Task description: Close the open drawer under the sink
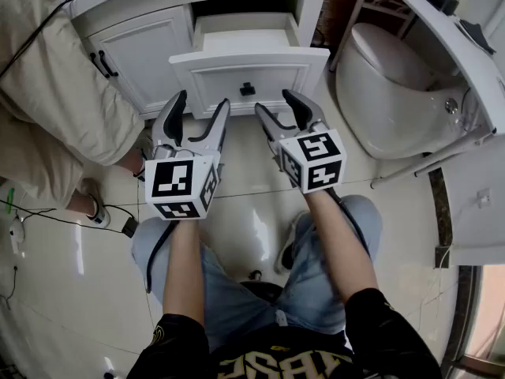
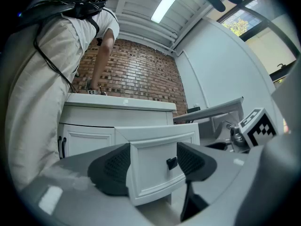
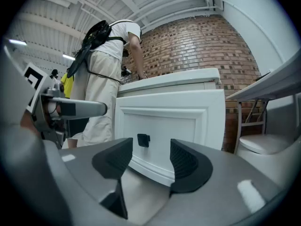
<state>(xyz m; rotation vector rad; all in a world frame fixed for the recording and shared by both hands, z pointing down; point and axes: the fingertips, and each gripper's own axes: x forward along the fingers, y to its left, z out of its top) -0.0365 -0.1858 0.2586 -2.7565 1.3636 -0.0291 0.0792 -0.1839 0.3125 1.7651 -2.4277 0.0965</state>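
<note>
Drawer (image 1: 248, 69) juts open from the white cabinet (image 1: 142, 58) below the counter's (image 2: 117, 102) front edge, black knob (image 1: 247, 89) facing outward. Left hand-held gripper (image 1: 202, 105) and right hand-held gripper (image 1: 274, 103) hover just before it, jaws wide and empty.

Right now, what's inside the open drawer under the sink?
In the head view the drawer shows only its bare white inside, with no items. Its rear runs into the dark cabinet opening and cannot be seen. Both gripper views show only its front.

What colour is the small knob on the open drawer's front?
Black; the small square knob shows best in the right gripper view.
</note>
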